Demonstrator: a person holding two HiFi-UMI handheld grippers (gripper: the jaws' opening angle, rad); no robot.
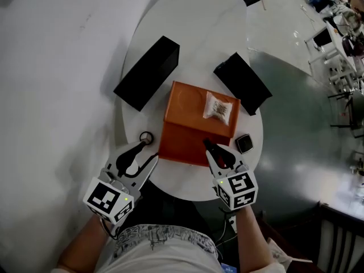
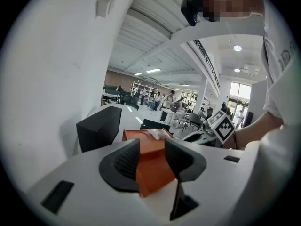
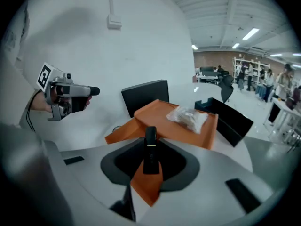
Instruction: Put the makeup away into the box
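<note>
Makeup, a slim black stick [image 3: 150, 147], sits pinched in the right tool [image 1: 212, 149] over the near side of the orange box [image 1: 183, 104], toward the table's [image 1: 187, 33] near edge. Left tool [image 1: 147, 152] hovers spread and empty by the near-left edge.

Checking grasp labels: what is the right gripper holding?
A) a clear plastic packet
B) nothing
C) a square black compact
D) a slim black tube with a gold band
D: the right gripper is shut on the slim black tube with a gold band, which stands upright between its jaws in its own view.
</note>
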